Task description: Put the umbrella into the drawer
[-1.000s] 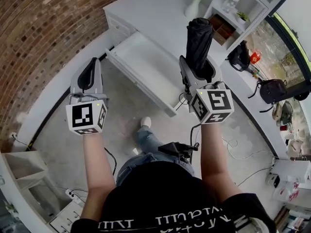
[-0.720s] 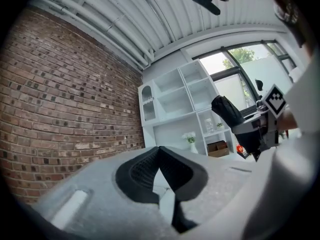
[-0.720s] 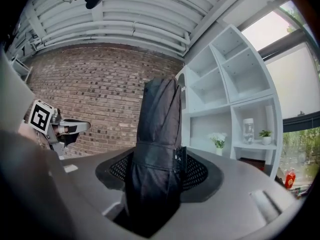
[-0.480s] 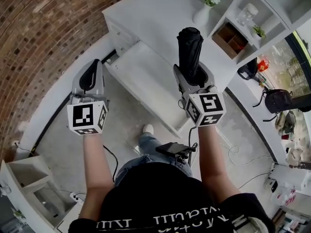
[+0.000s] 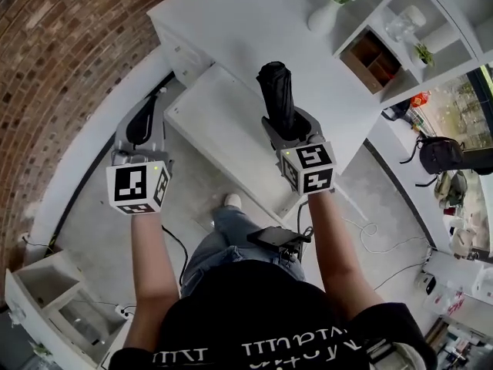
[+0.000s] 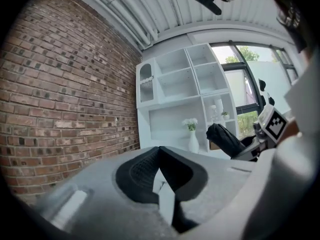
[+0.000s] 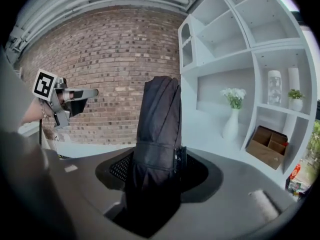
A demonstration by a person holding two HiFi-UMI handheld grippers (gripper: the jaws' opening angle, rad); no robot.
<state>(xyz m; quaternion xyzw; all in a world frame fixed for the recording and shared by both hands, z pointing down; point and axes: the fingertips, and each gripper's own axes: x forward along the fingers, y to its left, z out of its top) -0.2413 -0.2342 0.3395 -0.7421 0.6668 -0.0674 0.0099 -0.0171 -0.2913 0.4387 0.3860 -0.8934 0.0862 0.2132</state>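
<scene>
My right gripper (image 5: 283, 126) is shut on a black folded umbrella (image 5: 275, 91), which sticks out past the jaws and hangs over the right part of the open white drawer (image 5: 222, 133). In the right gripper view the umbrella (image 7: 159, 129) fills the gap between the pads of the right gripper (image 7: 155, 179). Left of the drawer's front corner, above the floor, my left gripper (image 5: 152, 105) is shut with nothing in it. Its pads meet at the tip in the left gripper view (image 6: 160, 151), where the umbrella (image 6: 227, 140) shows at the right.
The drawer belongs to a white cabinet (image 5: 231, 21) bearing a vase of flowers (image 5: 327, 10). Behind it stand white shelves with a wooden box (image 5: 368, 52). A brick wall (image 5: 62, 52) runs along the left. The person's foot (image 5: 231, 200) is below the drawer's front.
The right gripper has carried the umbrella left and down, from beside the drawer's right end to over the drawer. The left gripper stayed shut and keeps its place in the picture.
</scene>
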